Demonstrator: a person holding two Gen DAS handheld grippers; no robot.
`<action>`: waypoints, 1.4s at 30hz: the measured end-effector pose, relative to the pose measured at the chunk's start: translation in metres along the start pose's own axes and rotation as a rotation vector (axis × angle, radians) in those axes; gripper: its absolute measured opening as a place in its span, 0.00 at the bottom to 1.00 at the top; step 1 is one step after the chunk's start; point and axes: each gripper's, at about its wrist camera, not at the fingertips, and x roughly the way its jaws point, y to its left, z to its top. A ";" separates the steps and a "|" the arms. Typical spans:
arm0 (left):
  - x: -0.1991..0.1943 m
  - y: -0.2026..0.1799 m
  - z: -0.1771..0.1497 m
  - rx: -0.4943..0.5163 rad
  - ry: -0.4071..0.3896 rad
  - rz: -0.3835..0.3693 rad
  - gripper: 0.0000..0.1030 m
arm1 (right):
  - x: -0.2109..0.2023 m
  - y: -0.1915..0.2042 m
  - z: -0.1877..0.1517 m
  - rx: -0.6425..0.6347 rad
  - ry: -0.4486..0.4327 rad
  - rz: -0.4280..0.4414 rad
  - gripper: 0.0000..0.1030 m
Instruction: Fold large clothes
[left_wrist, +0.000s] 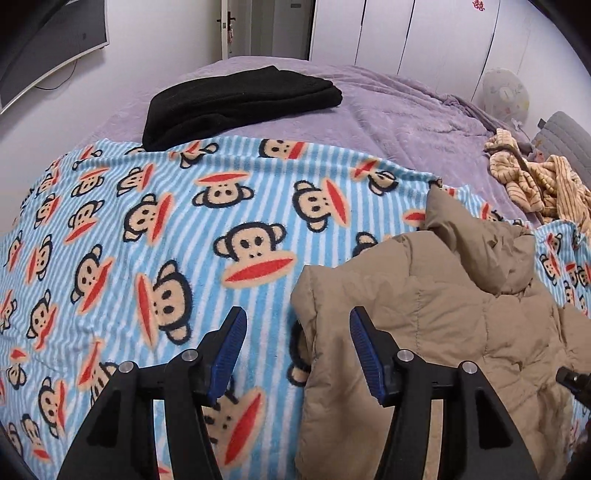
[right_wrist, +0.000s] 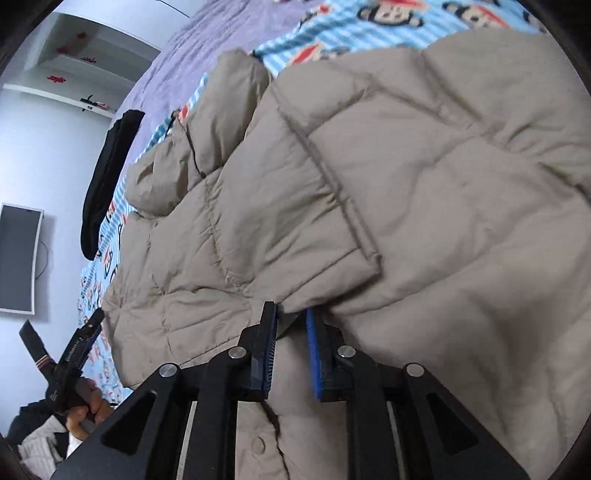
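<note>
The jacket (left_wrist: 424, 314) is spread on the blanket (left_wrist: 147, 229) on the bed. Its edge is pinched by the right gripper (right_wrist: 291, 332); the left gripper (left_wrist: 295, 343) is held open over the opposite edge. A fold is judged in hand; next, that edge must be clamped.

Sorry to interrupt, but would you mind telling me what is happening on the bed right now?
A person with a handheld gripper in each hand is folding a tan puffer jacket lying on a monkey-print blanket. The right gripper has its fingers nearly closed around a fold of the jacket near its front edge. The left gripper is open, hovering over the jacket's edge and holding nothing. A folded black garment already sits further back on the bed.
</note>
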 end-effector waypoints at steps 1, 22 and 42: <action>-0.002 -0.002 -0.002 0.008 0.014 -0.022 0.58 | -0.015 0.002 -0.001 -0.034 -0.061 -0.025 0.17; 0.000 -0.062 -0.045 0.153 0.129 0.077 0.71 | -0.025 -0.030 0.014 -0.065 -0.014 0.030 0.22; -0.019 -0.227 -0.085 0.268 0.162 0.025 1.00 | -0.103 -0.164 0.003 0.186 -0.090 0.079 0.73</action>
